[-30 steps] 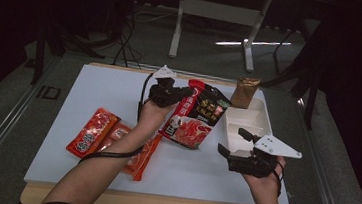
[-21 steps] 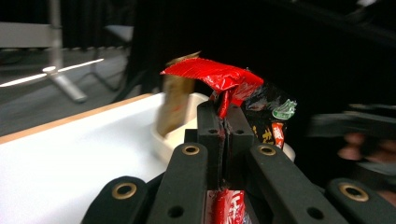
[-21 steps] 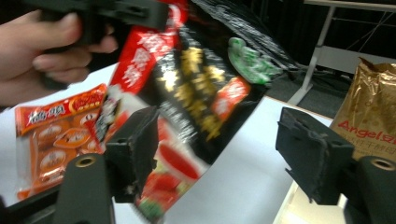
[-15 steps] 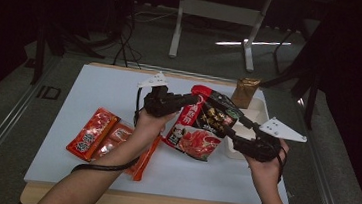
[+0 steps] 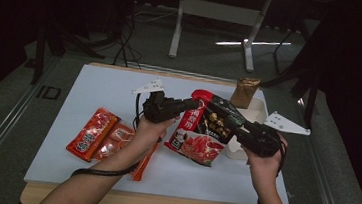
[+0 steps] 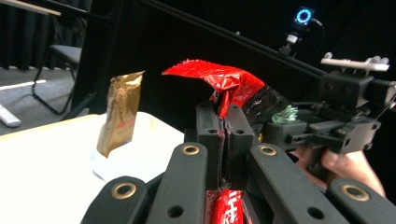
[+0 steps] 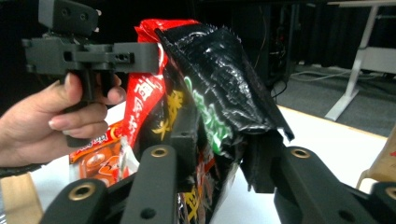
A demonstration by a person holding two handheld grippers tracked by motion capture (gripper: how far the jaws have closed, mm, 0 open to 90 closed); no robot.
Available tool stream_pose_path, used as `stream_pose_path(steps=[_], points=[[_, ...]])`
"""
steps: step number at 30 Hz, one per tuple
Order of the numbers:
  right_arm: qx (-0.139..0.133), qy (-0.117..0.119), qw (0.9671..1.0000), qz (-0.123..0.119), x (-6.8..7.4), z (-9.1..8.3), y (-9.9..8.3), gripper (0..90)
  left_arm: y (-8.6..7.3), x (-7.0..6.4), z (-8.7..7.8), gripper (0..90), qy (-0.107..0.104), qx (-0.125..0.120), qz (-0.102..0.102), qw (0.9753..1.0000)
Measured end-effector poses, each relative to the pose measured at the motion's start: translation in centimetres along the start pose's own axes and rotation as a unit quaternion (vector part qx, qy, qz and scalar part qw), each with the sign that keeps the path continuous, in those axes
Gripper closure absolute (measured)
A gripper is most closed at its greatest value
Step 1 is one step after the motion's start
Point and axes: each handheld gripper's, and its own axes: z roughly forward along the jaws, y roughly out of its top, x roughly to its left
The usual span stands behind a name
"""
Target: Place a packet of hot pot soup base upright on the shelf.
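gripping red-black packet (image 5: 205, 129) | left gripper (image 5: 189, 104) fingers clamped on it | right gripper (image 5: 237, 127) fingers half hidden, clamped too

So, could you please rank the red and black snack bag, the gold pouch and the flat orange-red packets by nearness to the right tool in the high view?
1. Red and black snack bag: clamped in the right tool.
2. Gold pouch: behind it, in the white tray.
3. Orange-red packets: far across, at the table's left.

Orange packets (image 5: 100, 137) are crowding the table's (image 5: 95, 86) left front. White tray (image 5: 255, 114) and gold pouch (image 5: 244, 92) are blocking the right rear. Bare surface is lying open along the left rear and near edge.
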Motion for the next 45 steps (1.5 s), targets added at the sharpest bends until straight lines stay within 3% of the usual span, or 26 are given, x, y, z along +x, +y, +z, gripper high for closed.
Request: stream_pose_path(steps=[5, 9, 16, 20, 22, 23, 28, 29, 30, 32, 38, 41, 45], points=[[0.005, 0.017, 0.9998, 0.009, -0.1, 0.0, 0.0, 75.7, -0.5, 0.3, -0.3, 86.8, 0.001, 0.003, 0.003, 1.0], [0.019, 0.018, 0.9996, -0.005, 0.6, -0.1, 0.4, 77.6, -1.0, 0.4, -0.9, 83.8, -0.007, 0.003, 0.0, 1.0], [0.025, 0.022, 0.9992, -0.023, 1.0, 0.0, 1.3, 77.7, -1.2, 0.4, -1.3, 75.8, -0.004, 0.014, 0.015, 0.9998], [0.021, 0.024, 0.9992, -0.026, 0.8, -0.3, 1.9, 77.7, -0.9, 0.2, -1.7, 59.0, -0.007, 0.022, 0.022, 0.9995], [0.016, 0.023, 0.9993, -0.025, 0.6, -0.5, 2.2, 77.7, -0.8, -0.1, -1.8, 43.7, 0.009, 0.032, 0.034, 0.9989], [0.014, 0.022, 0.9993, -0.027, 0.5, -0.6, 2.3, 77.7, -0.8, -0.2, -1.8, 40.3, 0.013, 0.038, 0.037, 0.9985], [0.011, 0.017, 0.9993, -0.032, 0.1, -1.0, 3.2, 77.7, -1.0, 0.0, -2.2, 18.7, 0.011, 0.048, 0.014, 0.9987], [0.011, 0.017, 0.9993, -0.032, 0.1, -1.0, 3.2, 77.7, -1.0, 0.0, -2.2, 16.8, 0.011, 0.048, 0.014, 0.9987], [0.01, 0.015, 0.9993, -0.032, -0.1, -1.0, 3.3, 77.7, -1.1, 0.1, -2.3, 16.8, 0.017, 0.061, -0.006, 0.998], [0.007, 0.01, 0.9995, -0.03, -0.5, -1.2, 3.8, 77.7, -1.3, 0.1, -2.3, 16.8, 0.017, 0.073, -0.012, 0.9971], [-0.001, -0.005, 0.9995, -0.033, -1.5, -1.5, 4.8, 77.6, -2.0, -0.7, -2.8, 10.5, 0.022, 0.092, 0.023, 0.9953], [-0.003, -0.014, 0.9994, -0.031, -2.4, -1.7, 5.3, 77.6, -2.5, -1.0, -3.3, 2.6, 0.022, 0.096, 0.028, 0.9947], [-0.008, -0.031, 0.999, -0.032, -3.6, -2.0, 6.0, 77.5, -3.5, -1.5, -4.3, 1.8, 0.025, 0.102, 0.041, 0.9937]])
